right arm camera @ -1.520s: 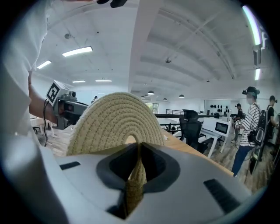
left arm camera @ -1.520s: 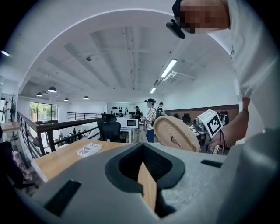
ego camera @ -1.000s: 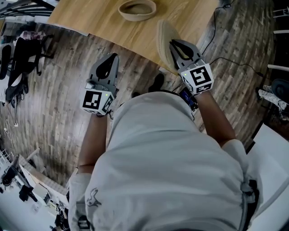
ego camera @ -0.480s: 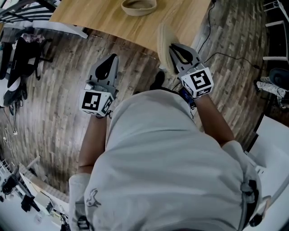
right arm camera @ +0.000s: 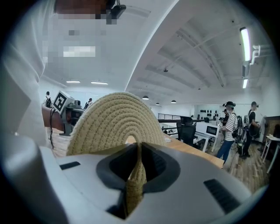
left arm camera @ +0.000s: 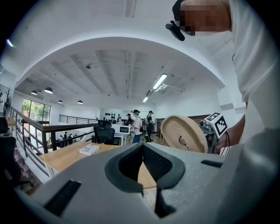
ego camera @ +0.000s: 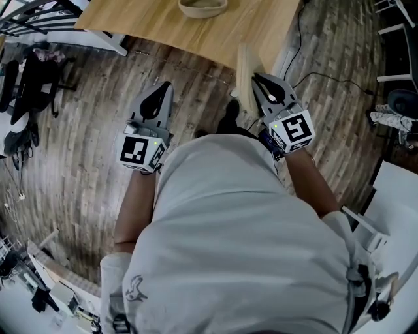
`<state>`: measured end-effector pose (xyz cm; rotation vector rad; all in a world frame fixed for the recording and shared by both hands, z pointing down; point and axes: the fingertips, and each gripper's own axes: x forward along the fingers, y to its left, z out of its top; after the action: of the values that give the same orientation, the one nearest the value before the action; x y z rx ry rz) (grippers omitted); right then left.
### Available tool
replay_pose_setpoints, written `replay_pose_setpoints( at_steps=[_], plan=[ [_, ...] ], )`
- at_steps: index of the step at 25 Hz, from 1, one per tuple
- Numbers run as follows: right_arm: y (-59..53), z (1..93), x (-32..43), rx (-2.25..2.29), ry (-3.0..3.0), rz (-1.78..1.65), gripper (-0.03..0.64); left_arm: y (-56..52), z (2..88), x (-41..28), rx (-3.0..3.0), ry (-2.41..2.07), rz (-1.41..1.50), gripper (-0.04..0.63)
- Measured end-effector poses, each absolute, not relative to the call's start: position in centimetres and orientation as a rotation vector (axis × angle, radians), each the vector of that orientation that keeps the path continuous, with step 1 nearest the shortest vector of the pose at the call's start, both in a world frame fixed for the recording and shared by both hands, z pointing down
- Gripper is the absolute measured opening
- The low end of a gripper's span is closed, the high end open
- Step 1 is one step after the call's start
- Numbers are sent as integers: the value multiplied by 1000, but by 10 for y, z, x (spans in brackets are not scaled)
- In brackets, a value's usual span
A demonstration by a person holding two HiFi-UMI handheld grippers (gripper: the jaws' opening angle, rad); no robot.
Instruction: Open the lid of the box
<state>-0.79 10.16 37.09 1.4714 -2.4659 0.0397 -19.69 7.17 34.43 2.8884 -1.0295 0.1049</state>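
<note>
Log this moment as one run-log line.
left gripper: shut, empty | right gripper: fingers shut on woven lid edge, lid upright | box: open, on table

dim and muted in head view, darkest over the floor (ego camera: pixel 72 130), brighter on the counter (ego camera: pixel 196 29). evenly lit in both gripper views from ceiling strip lights (left arm camera: pixel 159 81), plus daylight through windows (left arm camera: pixel 33 114) at far left. heavy fisheye bending at edges, black vignette in corners. soft and out of focus up close on left claw (left arm camera: pixel 142 148) and right claw (right arm camera: pixel 138 146), likewise on the near edge of the lid (right arm camera: pixel 111 118). shadows soft, deepest inside the claw hollows.
</note>
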Motion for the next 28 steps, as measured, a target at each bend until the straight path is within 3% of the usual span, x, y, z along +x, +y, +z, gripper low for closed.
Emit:
replay_pose_setpoints(
  at_steps=[28],
  plan=[
    [146,360,-23,1506,-2476,16,37,106,343,-206,2923,-987,118,8]
  ],
)
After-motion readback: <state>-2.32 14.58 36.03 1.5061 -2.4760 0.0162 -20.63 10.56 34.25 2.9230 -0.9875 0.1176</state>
